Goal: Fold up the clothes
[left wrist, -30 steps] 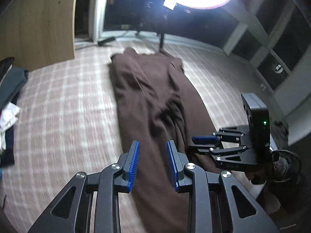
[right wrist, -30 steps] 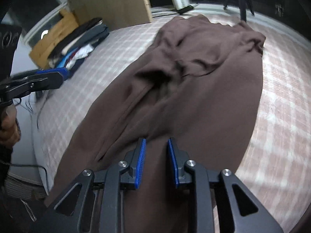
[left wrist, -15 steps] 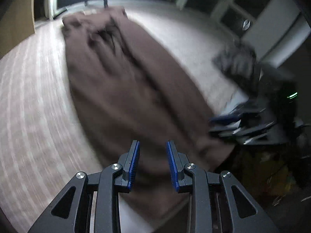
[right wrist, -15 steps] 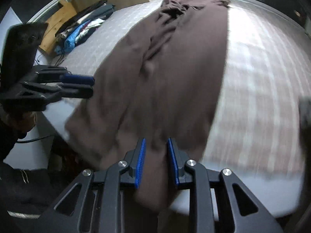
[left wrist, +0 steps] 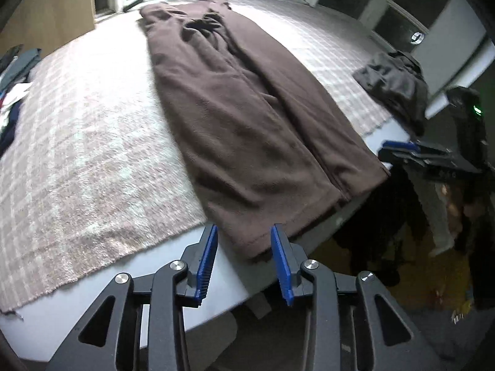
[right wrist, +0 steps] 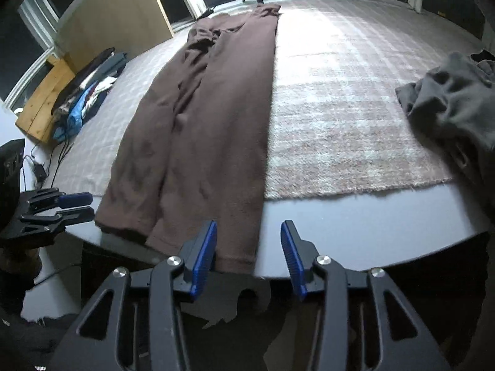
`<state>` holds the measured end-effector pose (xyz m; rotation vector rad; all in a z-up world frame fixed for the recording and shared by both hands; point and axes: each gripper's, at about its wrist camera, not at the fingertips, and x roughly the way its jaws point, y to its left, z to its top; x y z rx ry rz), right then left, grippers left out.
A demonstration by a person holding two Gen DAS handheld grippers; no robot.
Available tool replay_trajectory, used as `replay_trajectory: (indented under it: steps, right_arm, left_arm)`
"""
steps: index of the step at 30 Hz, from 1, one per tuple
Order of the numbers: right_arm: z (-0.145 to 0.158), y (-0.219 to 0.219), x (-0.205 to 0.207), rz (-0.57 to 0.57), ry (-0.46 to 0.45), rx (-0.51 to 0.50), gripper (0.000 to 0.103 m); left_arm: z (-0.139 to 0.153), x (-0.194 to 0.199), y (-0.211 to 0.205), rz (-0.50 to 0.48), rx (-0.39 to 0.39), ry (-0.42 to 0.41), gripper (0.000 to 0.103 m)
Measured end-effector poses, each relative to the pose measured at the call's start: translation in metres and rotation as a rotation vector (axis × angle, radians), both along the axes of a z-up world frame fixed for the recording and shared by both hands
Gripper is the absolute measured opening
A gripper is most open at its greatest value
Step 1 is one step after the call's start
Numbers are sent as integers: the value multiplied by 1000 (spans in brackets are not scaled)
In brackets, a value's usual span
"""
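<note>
Plainly soft and limp, the brown fleece garment lies lengthwise on the bed, its hem hanging over the near edge. Both the left gripper and right gripper are opening, empty; the hem corners look best to pinch.

Long brown fleece garment, laid flat lengthwise on the rug, hem overhanging the near table edge

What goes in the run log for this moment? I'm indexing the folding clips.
stage: pre-grasp | brown trousers: flat, hems overhanging table edge | left gripper: opening, empty | right gripper: opening, empty
</note>
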<state>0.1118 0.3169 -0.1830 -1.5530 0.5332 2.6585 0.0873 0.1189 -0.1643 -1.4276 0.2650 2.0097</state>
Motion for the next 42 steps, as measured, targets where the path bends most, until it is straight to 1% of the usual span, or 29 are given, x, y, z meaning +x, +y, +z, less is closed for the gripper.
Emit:
replay_trajectory:
  steps: [2, 3, 5, 7, 9, 10, 15, 16, 18, 19, 20, 22, 23, 24, 25, 26, 27, 29, 30, 31, 32, 33, 34, 35, 37, 38, 39, 41, 42]
  right_arm:
    - [8, -12, -3, 54, 32, -20, 42]
    - [9, -21, -8, 88, 36, -18, 43]
    - [12, -40, -16, 154, 43, -12, 43]
    - [11, -54, -24, 191, 39, 2, 43]
    - [8, -63, -28, 217, 30, 5, 43]
    - [8, -67, -30, 228, 30, -2, 43]
    - [10, -89, -40, 283, 53, -8, 43]
    - [6, -91, -43, 292, 34, -5, 42]
    - [-5, -97, -48, 314, -35, 26, 42]
    - [-7, -99, -49, 327, -51, 45, 42]
    - [-3, -100, -49, 339, -42, 50, 42]
    - [11, -98, -49, 349, 17, 34, 40]
    - [17, -97, -52, 345, 48, 21, 32]
    - [22, -97, -56, 339, 72, 13, 28]
    - [23, -98, -61, 336, 80, 13, 26]
    - [23, -100, -68, 338, 82, 16, 26]
    - [21, -103, -73, 343, 79, 18, 26]
    - [15, -108, -85, 355, 64, 30, 26]
    - [11, -108, -89, 352, 60, 31, 26]
    - [7, -106, -92, 345, 57, 29, 26]
    - [2, -105, -96, 334, 44, 20, 26]
    - [-6, -104, -100, 332, 14, -8, 26]
    - [-16, -105, -102, 345, -24, -50, 26]
    - [-20, -108, -101, 366, -38, -54, 26]
    - [-14, -114, -94, 427, -47, -25, 26]
    - [-9, -111, -89, 439, -49, -38, 26]
    - [-2, -100, -81, 410, -38, -49, 26]
    - [8, -74, -64, 310, -18, -10, 28]
    - [13, -60, -55, 260, -8, 9, 30]
  left_arm:
    - [-5, 4, 6, -21, -21, 27, 34]
    - [-9, 6, 9, -32, -46, 35, 34]
    - [-17, 7, 12, -51, -63, 33, 32]
    - [-19, 7, 12, -52, -46, 30, 17]
    - [-18, 5, 9, -50, -23, 27, 7]
    - [-14, 5, 6, -45, -22, 29, 6]
    - [6, 8, -8, -36, 4, 53, 6]
    - [5, 8, -8, -41, 2, 51, 6]
    - [-10, 4, -5, -48, -45, 22, 7]
    - [-14, 3, -6, -43, -50, 4, 9]
    - [-15, 2, -8, -37, -53, -8, 11]
    - [-3, -1, -18, -17, -35, 11, 13]
    - [4, -2, -23, -7, -23, 25, 13]
    - [9, -5, -27, 0, -11, 34, 13]
    - [11, -8, -28, 3, 0, 34, 13]
    - [12, -12, -30, 7, 12, 27, 13]
    - [8, -17, -30, 17, 26, 1, 13]
    - [2, -25, -28, 32, 62, -37, 18]
    - [-1, -28, -26, 38, 79, -42, 21]
    - [-5, -30, -22, 41, 78, -38, 21]
    - [-11, -30, -18, 42, 48, -29, 20]
    - [-19, -29, -14, 51, -16, -16, 10]
    - [-24, -28, -12, 59, -62, -7, 8]
    - [-22, -28, -15, 61, -66, -4, 7]
    - [-15, -25, -25, 68, -83, 18, 7]
    - [-9, -24, -30, 72, -85, 29, 7]
    - [-2, -24, -36, 78, -67, 26, 7]
    - [9, -23, -43, 86, -34, 13, 15]
    - [13, -23, -46, 94, -9, -6, 27]
